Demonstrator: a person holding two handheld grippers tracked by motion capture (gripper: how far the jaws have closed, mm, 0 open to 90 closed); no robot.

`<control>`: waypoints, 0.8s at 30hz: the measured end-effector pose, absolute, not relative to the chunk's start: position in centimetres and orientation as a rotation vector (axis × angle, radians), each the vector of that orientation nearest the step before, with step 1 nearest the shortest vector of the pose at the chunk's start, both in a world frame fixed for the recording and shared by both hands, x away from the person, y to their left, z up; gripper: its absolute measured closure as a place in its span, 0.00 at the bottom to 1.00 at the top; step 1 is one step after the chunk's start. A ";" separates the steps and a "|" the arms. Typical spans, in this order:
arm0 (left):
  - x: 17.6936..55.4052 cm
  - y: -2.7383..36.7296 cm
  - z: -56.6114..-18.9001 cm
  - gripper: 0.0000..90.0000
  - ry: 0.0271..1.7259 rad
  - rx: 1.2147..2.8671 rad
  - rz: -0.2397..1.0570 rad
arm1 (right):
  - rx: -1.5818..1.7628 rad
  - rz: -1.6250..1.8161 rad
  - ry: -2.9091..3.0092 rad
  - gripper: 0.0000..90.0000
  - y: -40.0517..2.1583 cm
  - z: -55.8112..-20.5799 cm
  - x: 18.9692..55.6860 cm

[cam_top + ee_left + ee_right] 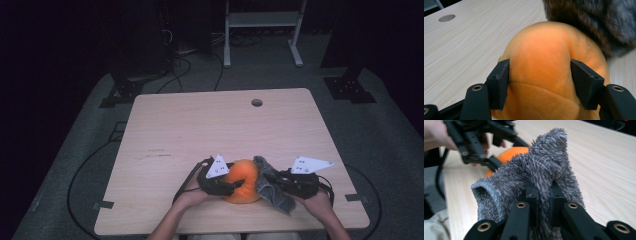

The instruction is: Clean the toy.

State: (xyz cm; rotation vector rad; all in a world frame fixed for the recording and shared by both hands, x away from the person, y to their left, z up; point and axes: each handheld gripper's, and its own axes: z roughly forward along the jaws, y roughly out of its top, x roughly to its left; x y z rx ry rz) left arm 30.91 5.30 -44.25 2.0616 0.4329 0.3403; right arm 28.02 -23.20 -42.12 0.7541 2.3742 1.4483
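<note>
dark room, grey floor (75, 150), perhaps a white frame (262, 20)

No legible text, label, brand, number or sign is found in any view. The wooden table (220, 130) carries a short faint row of marks (157, 154) left of its middle (too small and blurred to read, and not certainly lettering). The grey three-cornered plates on the gripper tops bear small dark dots, no characters. The orange plush and the grey fuzzy cloth show no tag or print.
</note>
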 end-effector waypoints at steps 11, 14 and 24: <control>30.8 5.2 -43.8 0.40 0.414 2.052 0.355 | 0.819 1.350 2.408 0.90 -22.9 -44.1 28.5; 31.1 5.5 -44.0 0.42 0.437 2.060 0.345 | 0.936 1.225 2.412 0.90 -24.3 -45.1 29.1; 30.8 5.5 -44.1 0.43 0.399 2.064 0.348 | 0.974 1.274 2.411 0.90 -24.2 -45.2 29.7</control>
